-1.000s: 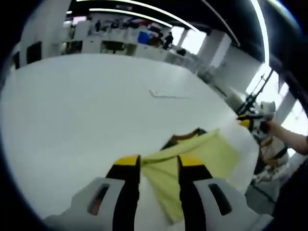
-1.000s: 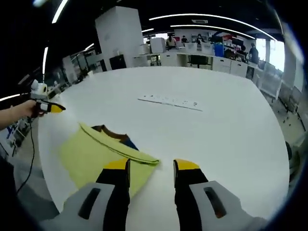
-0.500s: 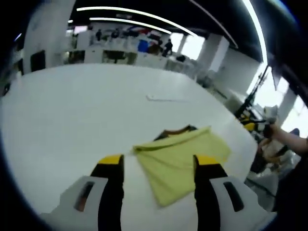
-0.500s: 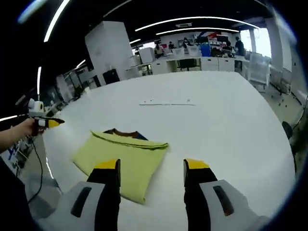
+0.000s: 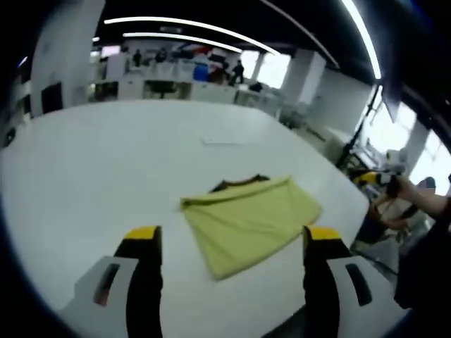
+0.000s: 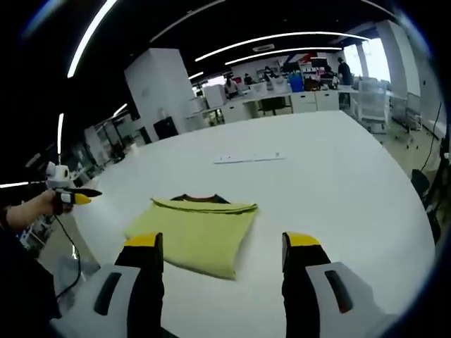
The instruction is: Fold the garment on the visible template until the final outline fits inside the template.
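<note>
The folded yellow garment (image 5: 246, 224) lies on the white table (image 5: 91, 176) at centre frame in both views. The left gripper (image 5: 229, 243) and right gripper (image 6: 222, 250) hold their 2 jaws spread wide, empty, at the bottom of their views.

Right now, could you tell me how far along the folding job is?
The yellow garment already lies folded into a compact rectangle on the white table. Nothing is in hand: left gripper and right gripper are open, above it. Left: checking the fit, since I cannot make out a template outline.
</note>
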The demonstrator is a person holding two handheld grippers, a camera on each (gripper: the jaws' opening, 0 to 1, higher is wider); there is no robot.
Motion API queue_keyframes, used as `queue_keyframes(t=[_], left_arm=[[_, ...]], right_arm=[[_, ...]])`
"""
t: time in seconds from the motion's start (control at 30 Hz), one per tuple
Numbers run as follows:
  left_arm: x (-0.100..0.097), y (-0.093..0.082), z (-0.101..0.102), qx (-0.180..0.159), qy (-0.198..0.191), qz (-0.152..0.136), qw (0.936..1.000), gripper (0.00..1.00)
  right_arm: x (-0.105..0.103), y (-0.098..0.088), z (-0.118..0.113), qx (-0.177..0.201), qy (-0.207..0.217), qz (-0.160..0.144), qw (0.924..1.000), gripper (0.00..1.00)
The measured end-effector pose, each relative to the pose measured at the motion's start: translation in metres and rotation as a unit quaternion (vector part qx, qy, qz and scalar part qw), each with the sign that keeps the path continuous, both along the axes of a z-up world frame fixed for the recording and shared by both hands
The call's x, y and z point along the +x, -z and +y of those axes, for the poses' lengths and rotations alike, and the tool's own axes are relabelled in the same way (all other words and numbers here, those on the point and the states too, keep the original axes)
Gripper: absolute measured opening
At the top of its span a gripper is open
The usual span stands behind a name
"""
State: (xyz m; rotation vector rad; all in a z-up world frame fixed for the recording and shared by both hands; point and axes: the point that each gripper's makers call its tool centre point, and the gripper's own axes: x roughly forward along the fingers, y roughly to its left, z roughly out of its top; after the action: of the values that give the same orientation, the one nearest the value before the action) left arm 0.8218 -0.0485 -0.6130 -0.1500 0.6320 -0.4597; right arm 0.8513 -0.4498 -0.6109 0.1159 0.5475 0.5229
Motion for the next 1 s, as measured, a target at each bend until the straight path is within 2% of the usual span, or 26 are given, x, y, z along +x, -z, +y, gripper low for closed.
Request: queue_keyframes(t=[0.23, 0.37, 0.47, 0.6, 1.0], left_arm=[[-0.027, -0.009, 0.010, 0.003, -0.016, -0.003, 0.9999, 0.89], [-0.040, -0.015, 0.011, 0.007, -0.012, -0.004, 0.9999, 0.99], [-0.048, -0.018, 0.011, 0.012, -0.006, -0.002, 0.9999, 1.00], [-0.050, -0.023, 0.013, 0.009, -0.015, -0.010, 0.9998, 1.00], [-0.045, -0.023, 0.004, 0.009, -0.008, -0.010, 0.9999, 1.00]], right_arm=[[-0.024, -0.008, -0.006, 0.005, -0.011, -0.004, 0.9999, 0.80], [-0.033, -0.009, -0.008, 0.016, -0.020, -0.005, 0.9997, 0.88], [-0.037, -0.011, -0.009, 0.022, -0.025, -0.008, 0.9994, 0.93], [-0.041, -0.016, -0.010, 0.029, -0.025, -0.019, 0.9991, 1.00], [-0.042, -0.016, -0.010, 0.025, -0.029, -0.022, 0.9990, 1.00]])
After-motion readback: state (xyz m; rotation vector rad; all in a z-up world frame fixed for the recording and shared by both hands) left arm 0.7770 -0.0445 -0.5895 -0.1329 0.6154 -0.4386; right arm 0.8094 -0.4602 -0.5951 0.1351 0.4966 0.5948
